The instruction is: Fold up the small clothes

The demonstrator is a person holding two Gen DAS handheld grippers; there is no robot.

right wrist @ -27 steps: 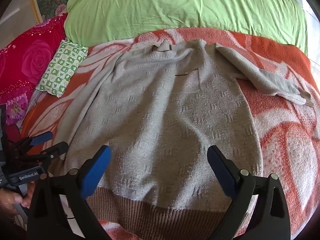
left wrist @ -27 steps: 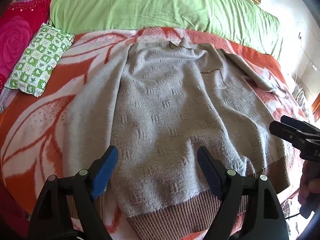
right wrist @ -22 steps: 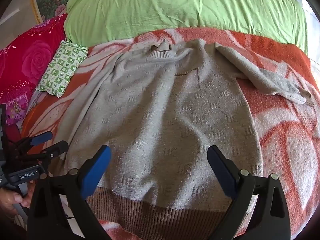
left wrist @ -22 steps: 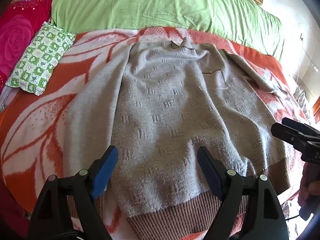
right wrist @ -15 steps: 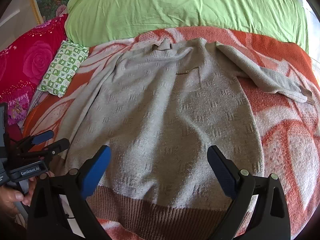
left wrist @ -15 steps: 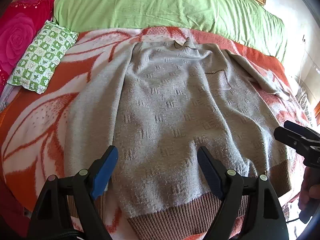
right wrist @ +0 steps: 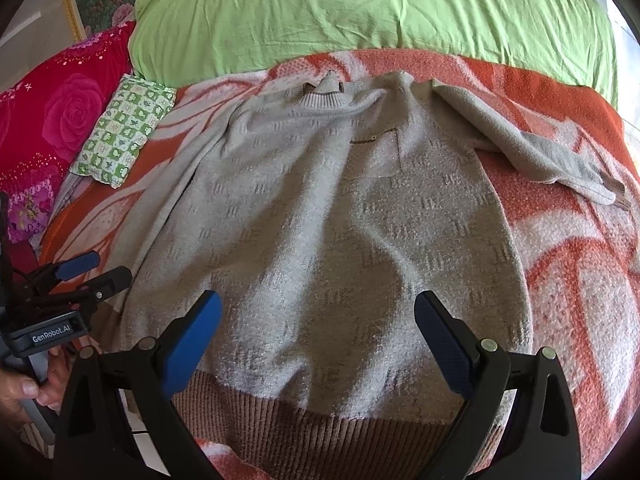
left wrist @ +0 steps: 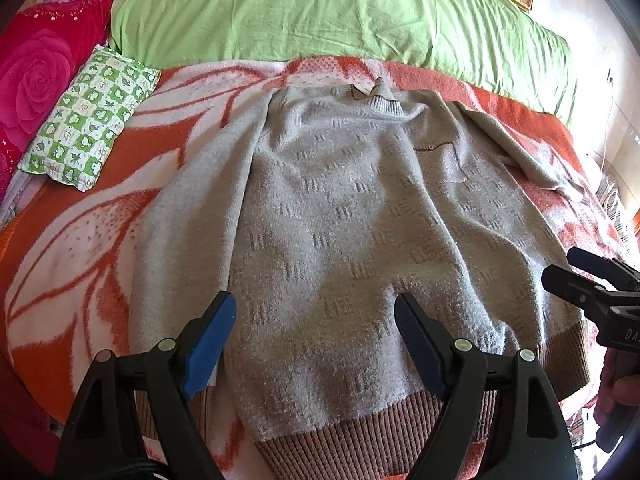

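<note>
A grey knitted sweater (left wrist: 352, 216) with a brown ribbed hem lies flat, front up, on an orange and white blanket (left wrist: 80, 248); it also shows in the right wrist view (right wrist: 328, 216). Its right sleeve (right wrist: 532, 152) stretches out over the blanket. Its left sleeve (left wrist: 180, 240) lies along the body. My left gripper (left wrist: 316, 340) is open and empty, hovering above the hem's left part. My right gripper (right wrist: 320, 332) is open and empty above the hem's middle. Each gripper shows at the edge of the other's view, the right (left wrist: 592, 280) and the left (right wrist: 84, 272).
A green checked small pillow (left wrist: 88, 120) lies at the blanket's left. A pink rose pillow (left wrist: 36, 76) sits beyond it. A green quilt (right wrist: 360, 12) runs along the head of the bed. The bed's near edge is just below the sweater's hem.
Both grippers have shifted slightly forward over the sweater. Both stay open and the sweater has not moved.
</note>
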